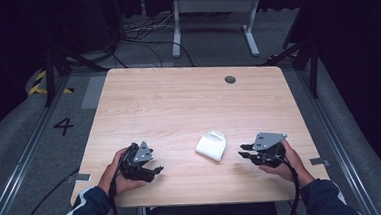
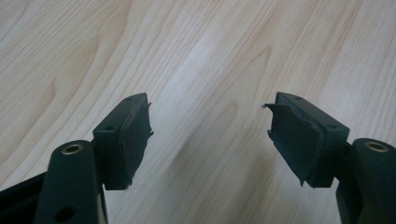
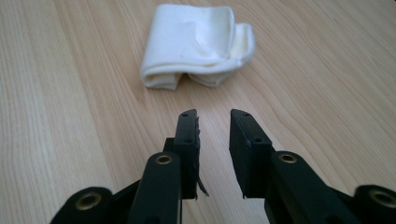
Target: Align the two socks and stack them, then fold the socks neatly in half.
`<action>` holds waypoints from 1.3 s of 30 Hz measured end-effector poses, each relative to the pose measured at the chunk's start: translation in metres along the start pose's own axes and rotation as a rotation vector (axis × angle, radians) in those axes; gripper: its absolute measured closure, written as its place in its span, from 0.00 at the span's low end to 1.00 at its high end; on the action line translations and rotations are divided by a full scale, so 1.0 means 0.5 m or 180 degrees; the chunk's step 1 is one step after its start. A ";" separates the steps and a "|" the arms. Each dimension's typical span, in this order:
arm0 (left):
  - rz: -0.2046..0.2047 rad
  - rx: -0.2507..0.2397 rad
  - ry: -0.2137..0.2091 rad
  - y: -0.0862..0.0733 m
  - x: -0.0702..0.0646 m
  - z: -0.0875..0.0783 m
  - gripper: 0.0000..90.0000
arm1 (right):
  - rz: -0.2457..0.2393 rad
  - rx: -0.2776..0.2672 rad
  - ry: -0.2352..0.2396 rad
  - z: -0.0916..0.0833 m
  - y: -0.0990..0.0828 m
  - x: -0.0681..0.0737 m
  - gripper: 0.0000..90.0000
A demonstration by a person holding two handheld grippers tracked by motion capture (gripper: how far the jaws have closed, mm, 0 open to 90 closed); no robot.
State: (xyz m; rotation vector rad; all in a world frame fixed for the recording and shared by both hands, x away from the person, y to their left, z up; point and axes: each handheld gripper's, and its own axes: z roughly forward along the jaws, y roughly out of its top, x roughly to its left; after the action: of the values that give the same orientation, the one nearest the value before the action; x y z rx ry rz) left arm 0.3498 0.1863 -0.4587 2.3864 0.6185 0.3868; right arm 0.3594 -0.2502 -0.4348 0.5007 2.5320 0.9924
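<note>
A folded white cloth (image 1: 211,146) lies on the wooden table (image 1: 178,103), near the front edge and right of centre. In the right gripper view the cloth (image 3: 196,42) sits just ahead of the jaws, its folded edges facing them. My right gripper (image 1: 244,151) rests to the right of the cloth and points at it; its jaws (image 3: 214,116) stand a narrow gap apart with nothing between them. My left gripper (image 1: 155,171) is held low at the front left, well apart from the cloth. Its jaws (image 2: 210,130) are spread wide over bare wood.
A small dark round grommet (image 1: 230,79) is set in the table's far right part. Beyond the table stand a white desk frame (image 1: 212,6) and loose cables on the floor. A floor mark "4" (image 1: 63,126) lies to the left.
</note>
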 end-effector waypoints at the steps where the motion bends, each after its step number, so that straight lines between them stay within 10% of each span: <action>1: -0.0015 0.0000 0.0002 -0.009 0.005 -0.006 0.32 | 0.0031 0.0013 -0.0030 -0.005 -0.008 -0.003 0.82; 14: -0.0337 -0.0018 0.0053 -0.098 0.031 -0.076 0.26 | 0.0461 0.0044 -0.0248 -0.086 -0.134 -0.033 0.71; 26: -0.0775 0.0040 0.0107 -0.180 0.069 -0.096 0.22 | 0.1133 0.0123 -0.0620 -0.136 -0.261 -0.054 0.39; 32: -0.0785 -0.0063 0.0140 -0.195 0.068 -0.098 0.18 | 0.1509 -0.0017 -0.0635 -0.130 -0.295 -0.068 0.33; 39: -0.0798 -0.0109 0.0197 -0.196 0.066 -0.096 0.16 | 0.1518 0.0000 -0.0638 -0.124 -0.293 -0.076 0.29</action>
State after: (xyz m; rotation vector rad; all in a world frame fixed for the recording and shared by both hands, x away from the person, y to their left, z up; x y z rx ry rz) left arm 0.3253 0.2953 -0.4821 2.2363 0.9199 0.3590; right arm 0.3360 -0.4034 -0.4871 1.1797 2.2778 1.0341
